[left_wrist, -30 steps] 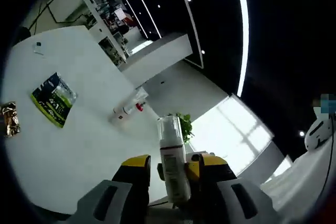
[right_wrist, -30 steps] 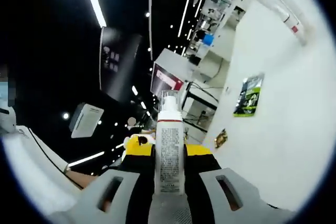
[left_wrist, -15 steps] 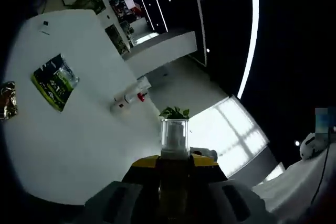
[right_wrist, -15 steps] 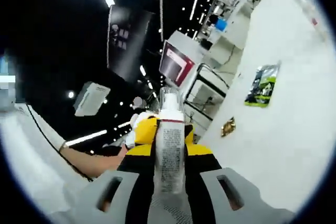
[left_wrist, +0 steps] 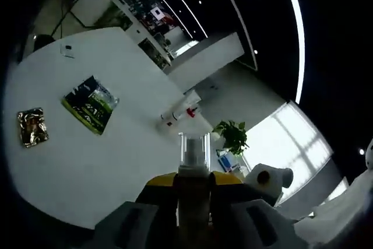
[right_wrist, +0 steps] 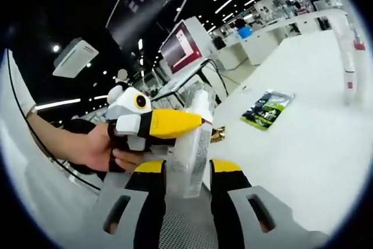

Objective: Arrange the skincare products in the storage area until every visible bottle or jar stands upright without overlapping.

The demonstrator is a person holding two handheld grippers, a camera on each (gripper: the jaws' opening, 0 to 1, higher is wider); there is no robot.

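Note:
A white pump bottle (left_wrist: 193, 154) with a clear cap stands between the yellow jaws of my left gripper (left_wrist: 193, 182), which is shut on it. In the right gripper view the same bottle (right_wrist: 191, 161) leans slightly between the jaws of my right gripper (right_wrist: 188, 173), which stand a little apart from its sides. There, the left gripper (right_wrist: 195, 122) comes in from the left in a person's hand (right_wrist: 96, 150) and clamps the bottle's upper part. Another white bottle (left_wrist: 178, 112) with a red band lies on the white table (left_wrist: 116, 161).
A green packet (left_wrist: 90, 103) and a gold packet (left_wrist: 32, 126) lie on the table; both the green packet (right_wrist: 265, 109) and the table (right_wrist: 291, 144) are in the right gripper view too. A potted plant (left_wrist: 233, 135) stands past the table's far edge. Shelves and a screen (right_wrist: 180, 48) are behind.
The right jaws have widened off the bottle, which now tilts in the left gripper's hold. The left gripper, shut on the bottle half a second ago, stays shut. Both cameras swung.

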